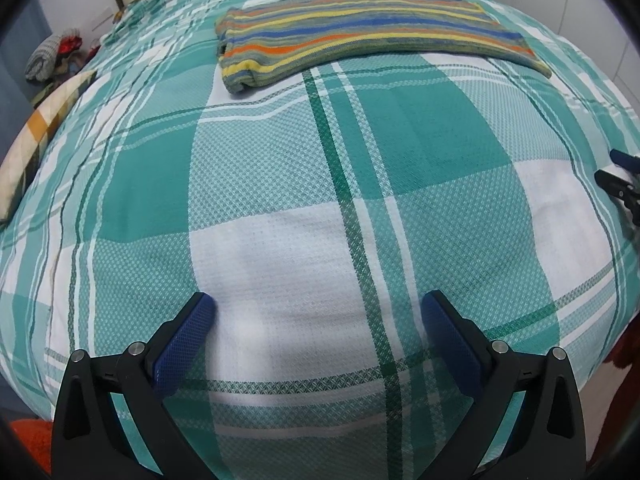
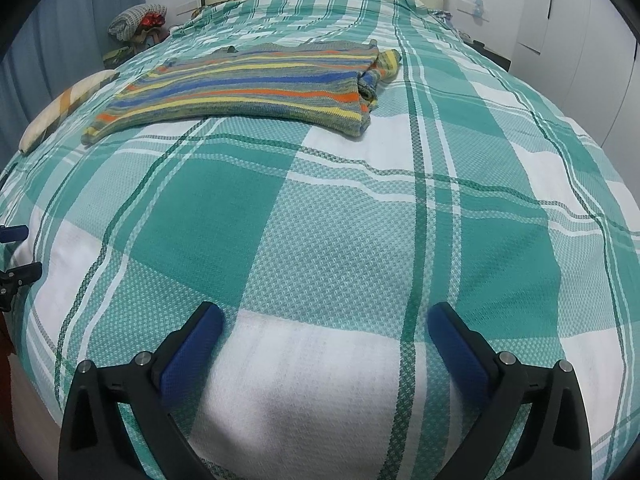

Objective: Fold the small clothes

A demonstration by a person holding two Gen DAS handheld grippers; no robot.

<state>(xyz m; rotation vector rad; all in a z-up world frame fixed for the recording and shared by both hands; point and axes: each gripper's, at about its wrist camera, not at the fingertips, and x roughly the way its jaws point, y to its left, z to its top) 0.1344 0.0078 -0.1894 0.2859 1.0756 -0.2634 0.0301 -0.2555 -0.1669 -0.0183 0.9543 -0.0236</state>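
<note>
A striped knit sweater [image 1: 372, 32] lies flat across the far middle of a bed [image 1: 280, 184] covered in green-and-white plaid, one sleeve end bunched at its right side in the right wrist view. Both tools hover low over the near end of the bed, well apart from the garment. The left hand-held gripper [image 1: 316, 312] has its blue pads spread wide with nothing between them; the right hand-held gripper [image 2: 326, 326] is likewise wide and empty, both aimed forward along the bed toward the sweater. The tip of each tool shows at the edge of the other's view, placing them side by side.

The likely trouble lies in the pickup. The knit looks thick and may already be doubled over, so a pinch could catch only the top layer and drag the fold askew. A low approach could also snag the plaid cover along with the sweater. The loose sleeve end may spill out if the garment is lifted unevenly.
</note>
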